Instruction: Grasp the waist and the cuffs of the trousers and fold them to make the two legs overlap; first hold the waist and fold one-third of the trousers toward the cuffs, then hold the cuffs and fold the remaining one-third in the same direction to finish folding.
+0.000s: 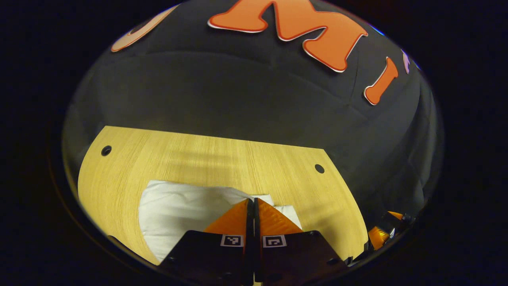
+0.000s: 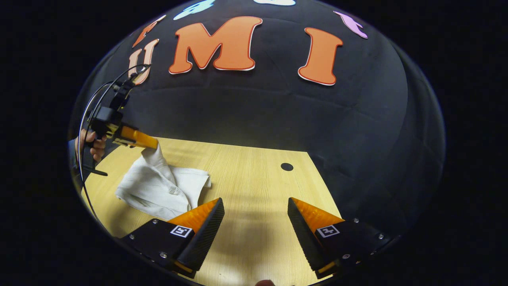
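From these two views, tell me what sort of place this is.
Likely a recording booth: a black cloth wall behind a bare wooden table, white trousers on it, handheld left gripper.

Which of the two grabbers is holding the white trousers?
The left gripper. Its jaws are closed on a pinch of the white trousers, lifting it off the wooden table. The right gripper has its jaws wide apart, holding nothing.

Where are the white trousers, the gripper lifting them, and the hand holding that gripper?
White trousers point(image 2: 158, 190): right gripper view, crumpled middle.
Left gripper point(image 2: 152, 143): right gripper view, fingertips pinching cloth.
Hand point(image 2: 95, 143): right gripper view, knuckles on handle.
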### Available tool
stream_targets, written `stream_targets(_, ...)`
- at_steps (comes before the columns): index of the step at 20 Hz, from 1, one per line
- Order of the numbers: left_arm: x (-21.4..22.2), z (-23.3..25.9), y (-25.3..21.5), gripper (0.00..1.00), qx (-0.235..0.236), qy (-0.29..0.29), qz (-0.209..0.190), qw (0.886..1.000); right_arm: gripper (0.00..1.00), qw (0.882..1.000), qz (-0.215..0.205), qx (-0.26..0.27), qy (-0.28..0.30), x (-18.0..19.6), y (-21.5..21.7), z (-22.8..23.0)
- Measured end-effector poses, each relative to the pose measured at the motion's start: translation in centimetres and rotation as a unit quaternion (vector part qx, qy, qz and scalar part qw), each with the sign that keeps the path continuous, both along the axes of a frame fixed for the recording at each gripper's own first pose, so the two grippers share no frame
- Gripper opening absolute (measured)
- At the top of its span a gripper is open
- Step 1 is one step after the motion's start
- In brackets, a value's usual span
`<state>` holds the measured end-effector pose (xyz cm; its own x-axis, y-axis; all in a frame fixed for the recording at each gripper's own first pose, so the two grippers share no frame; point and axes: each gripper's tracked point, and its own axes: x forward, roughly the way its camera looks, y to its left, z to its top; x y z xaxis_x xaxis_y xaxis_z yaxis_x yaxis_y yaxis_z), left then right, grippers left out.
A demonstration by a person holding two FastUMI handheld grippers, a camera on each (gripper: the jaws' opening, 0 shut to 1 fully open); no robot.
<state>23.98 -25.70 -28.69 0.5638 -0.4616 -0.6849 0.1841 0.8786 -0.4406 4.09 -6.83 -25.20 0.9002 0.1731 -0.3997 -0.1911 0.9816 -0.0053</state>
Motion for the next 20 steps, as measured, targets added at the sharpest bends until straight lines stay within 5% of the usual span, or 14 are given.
stream_targets(3, 0.8, 0.6, -2.8, 0.04, -0.007, -0.006, -0.022, 1.000, 0.98, 1.000, -0.007, 0.000, 0.002, -0.4, -0.5, 0.2)
stream_targets(4, 0.3, 1.2, -3.4, 0.30, -0.015, -0.009, -0.034, 0.999, 0.98, 1.000, -0.008, 0.002, 0.000, -0.5, -0.8, 0.4)
stream_targets(8, -1.3, 3.9, -3.9, 0.82, -0.012, -0.030, -0.059, 0.998, 0.98, 1.000, -0.005, 0.008, -0.007, -0.4, -0.8, 1.3)
stream_targets(11, -1.5, 9.0, -1.2, 0.75, 0.011, -0.104, -0.034, 0.994, 0.98, 1.000, 0.009, 0.012, -0.021, -0.6, 0.1, 2.8)
stream_targets(12, -1.1, 11.3, 0.1, 0.82, 0.016, -0.157, -0.020, 0.987, 0.98, 0.999, 0.015, 0.014, -0.025, -0.8, 0.5, 3.3)
stream_targets(14, -0.4, 16.7, 2.9, 0.75, 0.040, -0.260, 0.006, 0.965, 0.98, 0.999, 0.026, 0.016, -0.033, -1.3, 1.4, 4.2)
stream_targets(16, -0.8, 21.2, 4.7, 0.82, 0.070, -0.335, 0.018, 0.939, 0.98, 0.998, 0.034, 0.017, -0.040, -1.8, 2.4, 5.3)
stream_targets(18, -2.2, 23.7, 6.7, 0.85, 0.093, -0.373, 0.019, 0.923, 0.98, 0.998, 0.040, 0.018, -0.048, -2.2, 3.4, 6.4)
stream_targets(20, -2.9, 24.9, 8.6, 0.96, 0.114, -0.374, 0.024, 0.920, 0.98, 0.997, 0.045, 0.016, -0.058, -2.7, 4.6, 7.7)
